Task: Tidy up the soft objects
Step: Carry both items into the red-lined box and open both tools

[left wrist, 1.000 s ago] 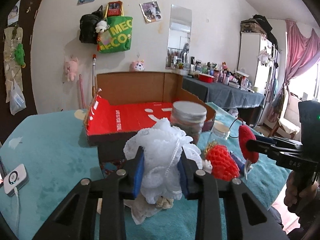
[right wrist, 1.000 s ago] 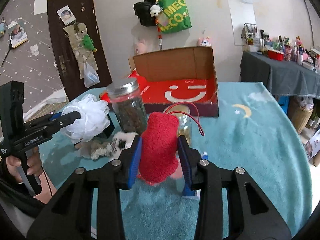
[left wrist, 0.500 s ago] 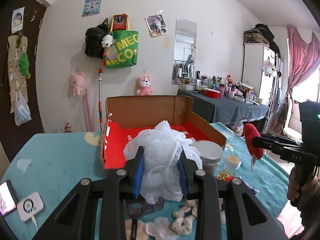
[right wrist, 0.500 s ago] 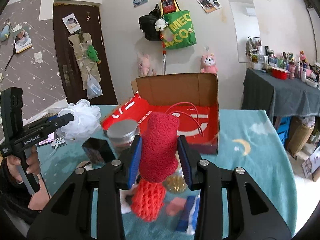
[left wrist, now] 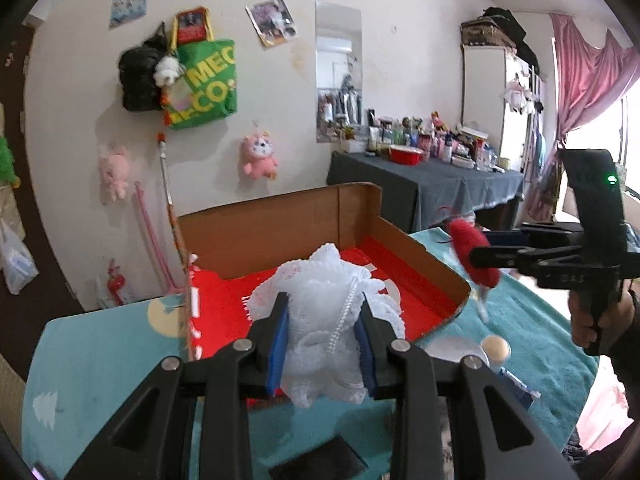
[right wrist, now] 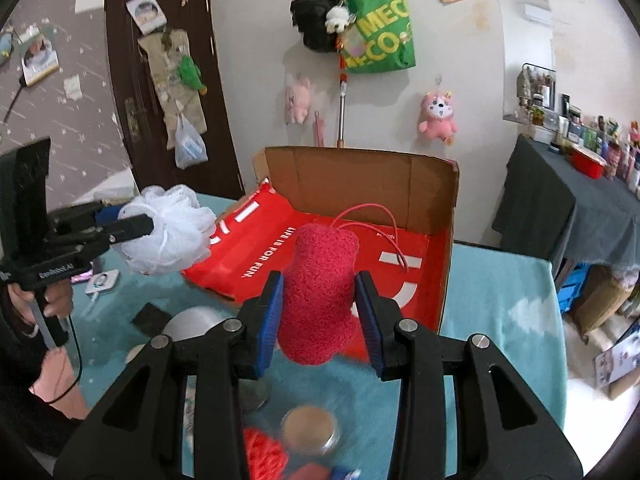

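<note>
My left gripper (left wrist: 322, 334) is shut on a white mesh bath pouf (left wrist: 326, 320) and holds it in the air in front of the open cardboard box with a red inside (left wrist: 400, 276). My right gripper (right wrist: 320, 312) is shut on a red fuzzy soft toy with a pink cord (right wrist: 320, 280), held above the table just before the box (right wrist: 360, 248). The pouf also shows in the right wrist view (right wrist: 168, 240), left of the box. The red toy shows in the left wrist view (left wrist: 474, 258), right of the box.
On the teal table (right wrist: 500, 320) below lie a silver-lidded jar (right wrist: 192, 320), a small jar with a tan lid (right wrist: 310, 430), a red knitted strawberry (right wrist: 264, 456) and a black card (right wrist: 150, 316). A white device (right wrist: 102, 280) lies at the left. A dark-clothed side table (left wrist: 432, 188) stands behind.
Both grippers have risen and moved forward toward the box with their objects still held. The jars and strawberry now lie below them.
</note>
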`<state>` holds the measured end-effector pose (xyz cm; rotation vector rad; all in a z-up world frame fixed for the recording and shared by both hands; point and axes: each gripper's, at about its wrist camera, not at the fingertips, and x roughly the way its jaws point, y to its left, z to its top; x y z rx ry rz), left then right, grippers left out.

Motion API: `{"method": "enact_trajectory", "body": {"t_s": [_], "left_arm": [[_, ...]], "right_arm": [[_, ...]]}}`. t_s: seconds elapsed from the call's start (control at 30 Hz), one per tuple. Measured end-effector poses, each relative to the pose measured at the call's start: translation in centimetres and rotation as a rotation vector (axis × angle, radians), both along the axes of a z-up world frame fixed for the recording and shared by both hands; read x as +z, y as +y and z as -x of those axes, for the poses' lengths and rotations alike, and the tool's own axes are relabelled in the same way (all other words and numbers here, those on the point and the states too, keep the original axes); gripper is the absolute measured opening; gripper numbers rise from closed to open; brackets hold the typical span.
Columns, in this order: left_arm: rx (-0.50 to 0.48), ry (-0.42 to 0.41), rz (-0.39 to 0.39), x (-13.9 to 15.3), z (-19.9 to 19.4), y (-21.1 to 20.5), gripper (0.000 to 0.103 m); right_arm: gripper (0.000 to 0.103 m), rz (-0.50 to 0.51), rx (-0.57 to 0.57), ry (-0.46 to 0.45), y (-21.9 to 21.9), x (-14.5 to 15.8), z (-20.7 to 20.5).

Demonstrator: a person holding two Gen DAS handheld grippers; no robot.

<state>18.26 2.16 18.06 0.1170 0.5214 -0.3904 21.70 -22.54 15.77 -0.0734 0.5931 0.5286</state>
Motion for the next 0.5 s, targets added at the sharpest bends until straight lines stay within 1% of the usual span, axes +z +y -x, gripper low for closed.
{"method": "enact_trajectory", "body": {"t_s": [0.13,0.23,0.3,0.4,0.5], "left_arm": [[-0.029,0.055,-0.039,-0.2,-4.5,-1.0,0.032],[-0.047,0.089,-0.055,-0.9,-7.7,-1.6,0.032],[-0.056,0.117,-0.063,-1.6,-10.2,-1.9,0.032],[-0.057,0.144,-0.076,-2.7,-13.7,-2.2,0.032],[-0.03,0.174,-0.104,-4.2,-17.0,-2.4,0.032]], "right_arm": [[0.035,0.044,0.014,0.067,1.6,-0.1,-5.1],[0.035,0.079,0.014,0.11,2.9,-0.4,-9.0],[0.035,0.097,0.004,0.156,3.9,-1.0,-12.1],[0.035,0.127,-0.033,0.222,4.8,-2.2,-16.4],[0.035,0.18,-0.084,0.283,5.6,-3.8,-20.0]]}}
